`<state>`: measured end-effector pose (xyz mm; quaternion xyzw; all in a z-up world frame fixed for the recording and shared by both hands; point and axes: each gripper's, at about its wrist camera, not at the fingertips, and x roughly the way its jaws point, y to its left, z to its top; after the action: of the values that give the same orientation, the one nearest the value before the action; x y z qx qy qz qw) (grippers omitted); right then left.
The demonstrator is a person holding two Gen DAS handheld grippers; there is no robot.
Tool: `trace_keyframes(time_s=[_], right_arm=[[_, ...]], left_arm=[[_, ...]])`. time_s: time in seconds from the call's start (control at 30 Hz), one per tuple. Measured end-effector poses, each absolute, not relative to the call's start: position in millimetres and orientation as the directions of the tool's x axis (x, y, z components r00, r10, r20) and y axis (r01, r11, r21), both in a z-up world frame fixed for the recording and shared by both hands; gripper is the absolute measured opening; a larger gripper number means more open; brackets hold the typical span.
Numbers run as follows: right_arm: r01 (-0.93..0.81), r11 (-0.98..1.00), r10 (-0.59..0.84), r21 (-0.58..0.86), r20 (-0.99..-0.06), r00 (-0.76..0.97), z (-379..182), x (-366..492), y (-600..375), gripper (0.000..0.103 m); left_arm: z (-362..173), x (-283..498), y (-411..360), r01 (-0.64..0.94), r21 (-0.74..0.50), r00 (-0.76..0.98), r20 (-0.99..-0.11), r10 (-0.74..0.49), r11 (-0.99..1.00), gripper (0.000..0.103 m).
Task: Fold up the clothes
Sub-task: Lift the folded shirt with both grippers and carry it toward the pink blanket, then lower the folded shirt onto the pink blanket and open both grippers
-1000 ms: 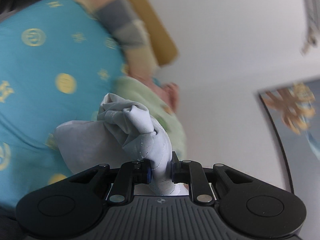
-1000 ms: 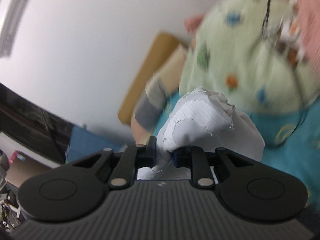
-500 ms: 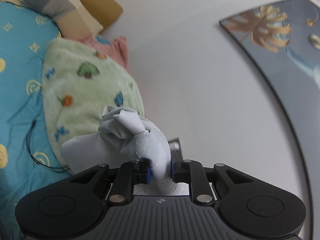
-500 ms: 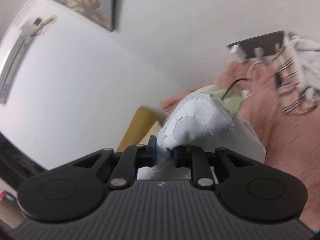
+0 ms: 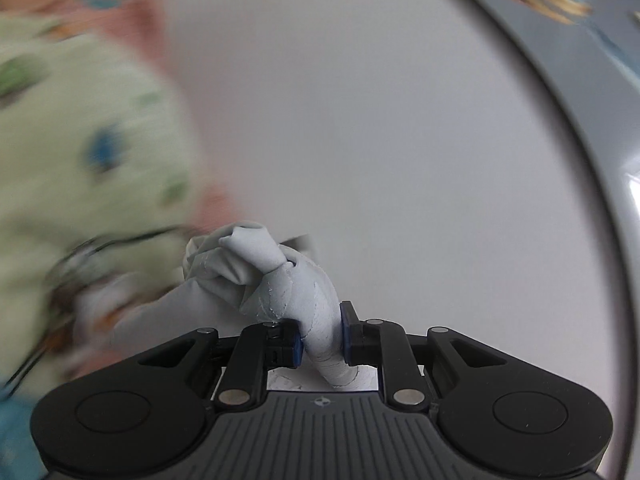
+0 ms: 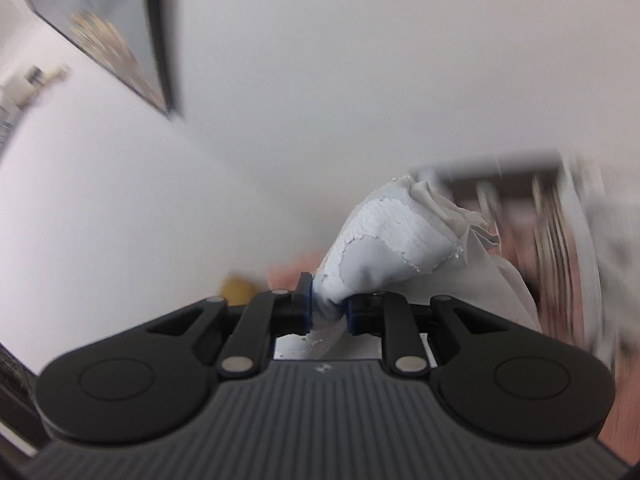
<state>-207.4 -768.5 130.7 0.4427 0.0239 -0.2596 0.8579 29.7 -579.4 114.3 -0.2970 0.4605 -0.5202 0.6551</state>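
Both claws clamped on the grey garment (image 5: 256,280) — left claw (image 5: 320,344) pinches a twisted rope of it, right claw (image 6: 326,312) a bunched corner, cloth (image 6: 400,248) lifted clear of the bed (image 5: 80,120). Risks: thin bite slips mid-swing, or the twist in the cloth gets folded in — likely skewed edges.

left gripper (image 5: 320,340) jaws nearly closed, blue pads clamped on a twisted bunch of pale grey cloth (image 5: 280,276). right gripper (image 6: 326,314) same, pads pinching the cloth (image 6: 396,240), angled slightly downward.
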Motion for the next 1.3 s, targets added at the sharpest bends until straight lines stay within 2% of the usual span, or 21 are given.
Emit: trace_keyframes(time_s=[0.07, 0.13, 0.2, 0.37, 0.43, 0.63, 0.7, 0.73, 0.77, 0.8, 0.83, 0.87, 0.9, 0.93, 0.97, 1.03, 1.3], right_arm=[[0.470, 0.513, -0.483, 0.718, -0.212, 0.850, 140, -208, -775, 0.019], [0.491, 0.538, -0.533, 0.685, -0.175, 0.828, 139, -207, -779, 0.019], [0.537, 0.527, -0.566, 0.659, -0.199, 0.800, 115, -204, -779, 0.019], [0.667, 0.447, -0.556, 0.596, -0.400, 0.729, 17, -199, -768, 0.019], [0.689, 0.431, -0.532, 0.583, -0.452, 0.716, -10, -205, -756, 0.019], [0.721, 0.454, -0.519, 0.523, -0.502, 0.691, -34, -214, -733, 0.020], [0.741, 0.447, -0.517, 0.500, -0.532, 0.671, -31, -216, -727, 0.024], [0.752, 0.443, -0.516, 0.489, -0.546, 0.660, -28, -217, -724, 0.026], [0.759, 0.443, -0.515, 0.478, -0.557, 0.652, -24, -219, -722, 0.031], [0.763, 0.449, -0.514, 0.465, -0.564, 0.646, -20, -220, -720, 0.039], [0.763, 0.459, -0.512, 0.455, -0.566, 0.646, -15, -223, -717, 0.046], [0.754, 0.476, -0.507, 0.453, -0.559, 0.656, -10, -228, -711, 0.066], [0.742, 0.494, -0.504, 0.454, -0.546, 0.669, -4, -233, -705, 0.081], [0.733, 0.509, -0.506, 0.451, -0.532, 0.679, 3, -239, -695, 0.085], [0.727, 0.525, -0.511, 0.442, -0.519, 0.685, 12, -244, -685, 0.084], [0.719, 0.555, -0.518, 0.417, -0.503, 0.692, 28, -252, -672, 0.084], [0.694, 0.653, -0.557, 0.303, -0.428, 0.711, 80, -281, -609, 0.084]], left_arm=[[122, 33, -602, 0.479, -0.848, 0.023, -0.244, -0.969, 0.225, 0.020], [117, 32, -621, 0.550, -0.807, 0.028, -0.239, -0.971, 0.215, 0.021], [93, 28, -636, 0.609, -0.750, 0.043, -0.296, -0.954, 0.260, 0.022], [2, 17, -644, 0.673, -0.637, 0.040, -0.475, -0.879, 0.375, 0.022], [-21, 11, -635, 0.692, -0.613, 0.031, -0.503, -0.863, 0.382, 0.022], [-52, 1, -612, 0.750, -0.532, 0.039, -0.558, -0.829, 0.393, 0.023], [-50, -6, -605, 0.763, -0.507, 0.053, -0.571, -0.819, 0.402, 0.026], [-44, -14, -599, 0.769, -0.492, 0.068, -0.573, -0.817, 0.409, 0.036], [-37, -22, -593, 0.775, -0.477, 0.083, -0.575, -0.814, 0.415, 0.054], [-30, -29, -586, 0.784, -0.456, 0.103, -0.573, -0.813, 0.421, 0.062], [-22, -34, -579, 0.794, -0.433, 0.127, -0.568, -0.813, 0.426, 0.075], [-14, -40, -571, 0.804, -0.409, 0.150, -0.562, -0.813, 0.431, 0.084], [-6, -46, -563, 0.813, -0.388, 0.172, -0.553, -0.815, 0.434, 0.086], [2, -51, -555, 0.820, -0.370, 0.192, -0.541, -0.819, 0.436, 0.091], [10, -56, -548, 0.825, -0.358, 0.206, -0.530, -0.822, 0.438, 0.097], [27, -65, -532, 0.830, -0.341, 0.230, -0.511, -0.828, 0.441, 0.101], [92, -113, -451, 0.853, -0.219, 0.359, -0.412, -0.838, 0.473, 0.103]])
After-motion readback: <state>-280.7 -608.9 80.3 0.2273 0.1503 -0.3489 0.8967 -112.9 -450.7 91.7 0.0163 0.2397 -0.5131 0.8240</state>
